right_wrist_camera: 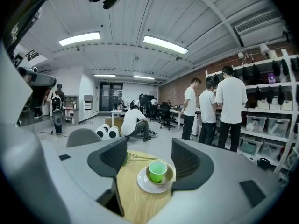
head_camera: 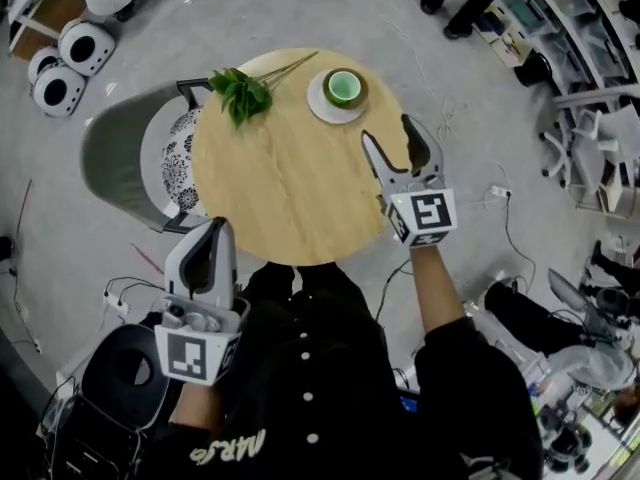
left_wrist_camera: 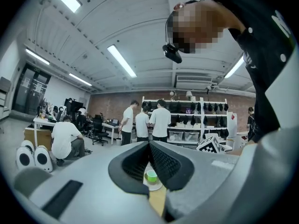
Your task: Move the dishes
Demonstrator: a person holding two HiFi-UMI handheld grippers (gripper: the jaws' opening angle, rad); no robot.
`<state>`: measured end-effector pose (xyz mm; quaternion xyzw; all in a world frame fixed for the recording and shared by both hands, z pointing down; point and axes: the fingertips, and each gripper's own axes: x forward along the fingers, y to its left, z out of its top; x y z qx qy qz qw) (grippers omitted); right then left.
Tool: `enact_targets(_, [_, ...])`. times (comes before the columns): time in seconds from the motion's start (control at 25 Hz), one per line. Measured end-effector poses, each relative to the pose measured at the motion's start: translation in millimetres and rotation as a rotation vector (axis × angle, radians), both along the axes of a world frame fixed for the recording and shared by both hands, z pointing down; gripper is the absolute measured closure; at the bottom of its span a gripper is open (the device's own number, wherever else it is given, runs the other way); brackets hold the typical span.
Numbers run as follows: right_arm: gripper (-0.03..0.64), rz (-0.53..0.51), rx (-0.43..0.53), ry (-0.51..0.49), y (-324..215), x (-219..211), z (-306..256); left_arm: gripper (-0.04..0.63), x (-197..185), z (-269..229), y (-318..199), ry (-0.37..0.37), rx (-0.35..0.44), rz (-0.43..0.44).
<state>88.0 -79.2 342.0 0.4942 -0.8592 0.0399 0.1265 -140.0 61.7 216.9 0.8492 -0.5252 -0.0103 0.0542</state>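
Observation:
A green cup (head_camera: 343,86) sits in a small brown bowl on a white saucer (head_camera: 322,107) at the far right of the round wooden table (head_camera: 280,178). My right gripper (head_camera: 393,136) hovers over the table's right edge, open and empty, its jaws pointing toward the cup (right_wrist_camera: 157,171) and saucer (right_wrist_camera: 145,183). My left gripper (head_camera: 210,246) is shut and empty, held off the table's near left edge. Through its closed jaws the cup (left_wrist_camera: 151,176) shows far off.
A leafy green sprig (head_camera: 240,92) with long stems lies at the table's far left. A grey chair (head_camera: 120,153) with a patterned cushion stands left of the table. Cables and white round devices (head_camera: 70,58) lie on the floor. People stand by shelves (right_wrist_camera: 219,106) in the background.

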Motion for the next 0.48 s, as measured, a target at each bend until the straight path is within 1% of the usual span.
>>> enact_targets(0.12, [0.334, -0.002, -0.041, 0.013, -18.4, -3.7, 16.9, 0.592, 3.3, 10.2, -2.2, -0.032, -0.015, 0.013])
enact_targets(0.24, [0.331, -0.019, -0.086, 0.04, -30.7, -9.5, 41.4, 0.592, 6.0, 20.0, -4.9, -0.032, -0.033, 0.018])
enact_targets(0.36, [0.33, -0.038, -0.083, 0.043, -46.7, -15.0, 60.8, 0.592, 7.5, 31.9, -8.3, -0.027, -0.059, 0.017])
enact_targets(0.48, [0.33, -0.042, -0.102, 0.053, -61.5, -20.0, 79.7, 0.592, 7.2, 44.8, -12.5, -0.024, -0.085, 0.013])
